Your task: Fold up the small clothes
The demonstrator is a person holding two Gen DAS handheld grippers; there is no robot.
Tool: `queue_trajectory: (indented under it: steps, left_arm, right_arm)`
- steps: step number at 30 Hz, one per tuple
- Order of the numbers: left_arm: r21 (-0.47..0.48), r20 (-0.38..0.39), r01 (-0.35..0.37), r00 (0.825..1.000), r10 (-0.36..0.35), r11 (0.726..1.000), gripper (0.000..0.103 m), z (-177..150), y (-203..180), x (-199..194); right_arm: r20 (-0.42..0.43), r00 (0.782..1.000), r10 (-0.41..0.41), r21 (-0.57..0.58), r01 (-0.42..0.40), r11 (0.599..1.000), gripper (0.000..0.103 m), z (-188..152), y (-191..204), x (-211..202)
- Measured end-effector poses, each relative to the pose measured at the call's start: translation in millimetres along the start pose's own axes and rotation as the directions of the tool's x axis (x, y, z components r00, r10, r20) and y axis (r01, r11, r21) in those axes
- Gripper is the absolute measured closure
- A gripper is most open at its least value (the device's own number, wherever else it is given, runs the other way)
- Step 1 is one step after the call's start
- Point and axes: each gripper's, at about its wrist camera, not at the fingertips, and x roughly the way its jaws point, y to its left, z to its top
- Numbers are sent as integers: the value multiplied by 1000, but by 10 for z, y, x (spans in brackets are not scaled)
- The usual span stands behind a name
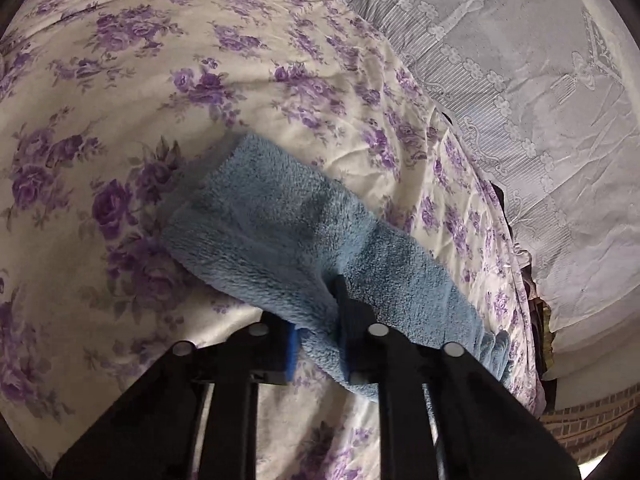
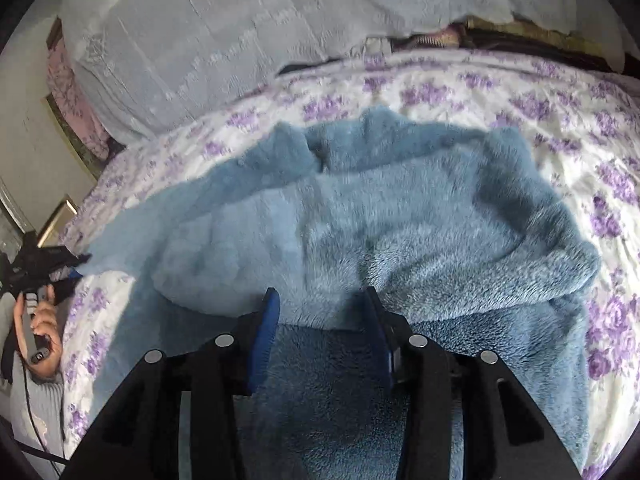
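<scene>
A fluffy blue fleece garment (image 1: 280, 216) lies on the purple-flowered bedsheet (image 1: 140, 80). In the left wrist view my left gripper (image 1: 318, 312) is shut on a bunched fold at its near edge, with fabric pinched between the pads. The right wrist view shows the same garment (image 2: 400, 216) spread wide and rumpled. My right gripper (image 2: 320, 294) hangs over its near part with the jaws apart, and the fleece lies below the gap, untouched by the pads. At the far left of that view a hand (image 2: 44, 320) holds the left gripper (image 2: 76, 264) at a corner of the garment.
A white lace-patterned cover (image 1: 540, 100) is heaped beyond the sheet and also fills the back of the right wrist view, white cover (image 2: 200, 40). Dark clutter shows at the bed edge (image 1: 540, 312). A brick wall (image 1: 592, 420) is at the lower right.
</scene>
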Motion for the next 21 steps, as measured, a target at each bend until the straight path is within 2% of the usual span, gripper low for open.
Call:
queue_trajectory:
  steps: [2,5,8,13,16,21]
  left_arm:
    - [45,32,-32,999,31,998,94,-40,-89,-92]
    - [161,86,-92,993,79,983,94,-200,-329,-279]
    - [282,146,-154,982,117,947,94,-406,-675,-438]
    - [419,182,-192,975,126,887,94,-702,-1194,-548]
    - [475,199,-215,971,133,853,94,-883,-1449,-581]
    - [540,235,-257,960,150,801,94,-1143,-1867,-611]
  right_arm:
    - [6,1000,13,12,-13,1000,58,-13,6,3]
    - [62,996,63,69,-68,995,58,-21,-94,-196]
    - [107,990,92,76,-100,992,58,40,-180,-457]
    - [152,987,49,39,-56,998,58,59,-426,-795]
    - [163,986,42,90,-57,994,58,14,-722,-891]
    - [184,980,80,197,-116,973,58,-42,-1095,-932]
